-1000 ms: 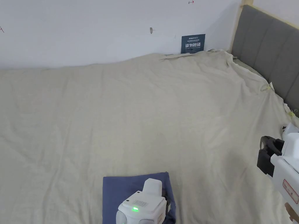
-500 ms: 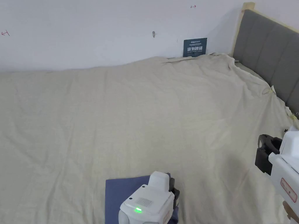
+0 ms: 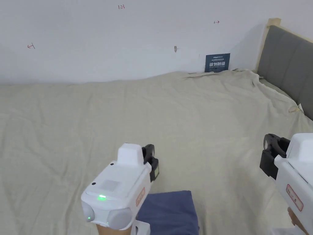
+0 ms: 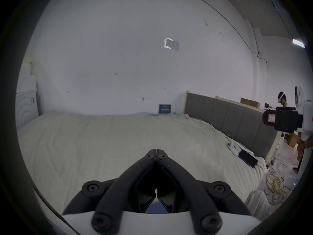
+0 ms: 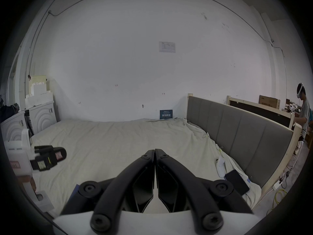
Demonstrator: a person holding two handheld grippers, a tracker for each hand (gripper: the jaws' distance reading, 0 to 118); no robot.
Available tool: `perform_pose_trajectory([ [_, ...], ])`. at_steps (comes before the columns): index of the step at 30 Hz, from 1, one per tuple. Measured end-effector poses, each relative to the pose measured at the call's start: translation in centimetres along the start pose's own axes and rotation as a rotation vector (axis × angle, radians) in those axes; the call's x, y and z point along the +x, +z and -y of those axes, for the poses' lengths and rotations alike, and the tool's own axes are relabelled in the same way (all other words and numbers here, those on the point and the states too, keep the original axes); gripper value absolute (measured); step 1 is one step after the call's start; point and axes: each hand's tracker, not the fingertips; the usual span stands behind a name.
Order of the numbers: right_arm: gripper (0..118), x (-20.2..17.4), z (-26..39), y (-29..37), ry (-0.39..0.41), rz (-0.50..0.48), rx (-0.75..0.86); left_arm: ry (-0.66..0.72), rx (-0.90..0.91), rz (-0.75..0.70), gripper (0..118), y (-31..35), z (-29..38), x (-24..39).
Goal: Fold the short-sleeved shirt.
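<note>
All three views face the bed (image 3: 183, 116)

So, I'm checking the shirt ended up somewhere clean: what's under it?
The folded shirt lies on the beige sheet. Its near-left part is covered by the left gripper.

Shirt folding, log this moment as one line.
shirt: folded, on bed | left gripper: shut, empty, raised | right gripper: shut, empty

One folded blue shirt (image 3: 169, 211), two grippers, one bed (image 3: 91, 122), one wall sign (image 3: 217, 62), one headboard (image 3: 290, 67)
</note>
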Motion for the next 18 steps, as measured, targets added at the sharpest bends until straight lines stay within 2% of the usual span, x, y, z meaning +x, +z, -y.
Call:
perform_pose_trajectory([
  [8, 1, -2.2, -0.6, -0.4, 0.021, -0.033, 0.066, -0.022, 0.109, -0.154, 0, 2.7, -2.2, -4.8],
  [18, 1, -4.7, 0.2, -1.1, 0.029, -0.057, 0.108, 0.006, 0.120, -0.280, 0, 5.3, -1.6, -10.3],
])
